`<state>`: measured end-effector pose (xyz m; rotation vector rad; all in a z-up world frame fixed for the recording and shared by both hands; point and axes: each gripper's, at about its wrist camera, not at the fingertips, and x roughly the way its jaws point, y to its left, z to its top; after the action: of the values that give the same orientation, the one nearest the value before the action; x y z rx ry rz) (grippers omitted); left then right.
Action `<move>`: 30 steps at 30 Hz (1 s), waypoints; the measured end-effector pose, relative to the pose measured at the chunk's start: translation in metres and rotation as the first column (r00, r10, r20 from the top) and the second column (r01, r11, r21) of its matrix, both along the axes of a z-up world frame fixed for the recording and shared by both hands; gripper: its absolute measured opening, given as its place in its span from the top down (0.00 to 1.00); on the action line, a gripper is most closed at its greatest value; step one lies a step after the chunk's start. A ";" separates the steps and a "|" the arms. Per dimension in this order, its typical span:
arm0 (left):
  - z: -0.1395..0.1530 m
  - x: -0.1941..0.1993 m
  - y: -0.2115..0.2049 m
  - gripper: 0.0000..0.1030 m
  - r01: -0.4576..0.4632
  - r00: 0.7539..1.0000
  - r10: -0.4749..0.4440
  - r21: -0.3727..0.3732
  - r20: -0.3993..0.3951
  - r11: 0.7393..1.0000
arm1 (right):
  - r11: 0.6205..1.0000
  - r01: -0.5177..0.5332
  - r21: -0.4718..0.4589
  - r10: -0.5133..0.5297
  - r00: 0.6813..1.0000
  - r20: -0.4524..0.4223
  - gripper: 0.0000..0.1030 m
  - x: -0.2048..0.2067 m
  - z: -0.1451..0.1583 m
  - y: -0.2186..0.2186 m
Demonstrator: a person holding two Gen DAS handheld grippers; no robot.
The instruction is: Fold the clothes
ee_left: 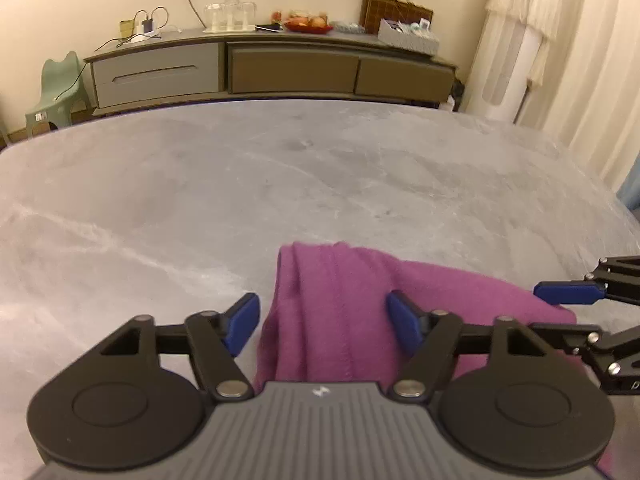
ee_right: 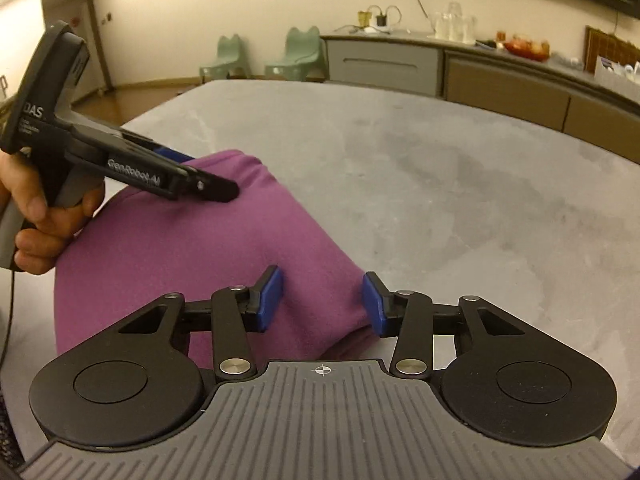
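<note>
Purple garment (ee_right: pixel 208 248) lay on grey table (ee_right: pixel 460 200), already doubled into compact bundle, ridges bunched at far end. Your left gripper (ee_left: pixel 322 322) and right gripper (ee_right: pixel 320 304) gaped apart, straddling cloth. Whether further folds remained, unclear.

The purple garment (ee_right: pixel 192 248) is soft, matt knit cloth with fine ribbed folds. The surface (ee_left: pixel 200 184) looks like smooth grey stone with pale marbled veins and a dull sheen. Each claw, left (ee_left: pixel 322 326) and right (ee_right: pixel 322 304), has matt black plastic links, shiny metal rivets, blue rubbery pads (ee_right: pixel 270 300) and ribbed grey housing.
</note>
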<state>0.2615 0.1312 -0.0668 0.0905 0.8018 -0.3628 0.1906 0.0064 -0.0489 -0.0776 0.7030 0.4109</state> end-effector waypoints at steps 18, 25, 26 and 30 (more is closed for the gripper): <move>0.036 -0.093 0.062 0.32 -0.242 0.965 0.255 -0.165 0.061 0.956 | 0.997 0.081 0.013 -0.081 0.996 0.023 0.43 -0.033 0.023 0.023; 0.022 -0.113 0.060 0.31 -0.255 0.965 0.261 -0.123 0.033 0.959 | 0.999 0.027 0.019 -0.028 0.998 0.062 0.39 -0.046 0.031 0.034; 0.020 -0.116 0.058 0.31 -0.251 0.967 0.255 -0.103 0.028 0.963 | 1.000 0.015 0.018 -0.016 0.998 0.068 0.38 -0.048 0.031 0.036; 0.000 -0.107 0.042 0.30 -0.266 0.964 0.266 0.001 -0.002 0.964 | 1.000 -0.026 0.007 0.026 0.999 0.028 0.38 -0.044 0.012 0.045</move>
<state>0.1550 0.1730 -0.0671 -0.0173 0.8052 -0.1080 0.1467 0.0514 -0.0371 -0.0858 0.6732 0.4366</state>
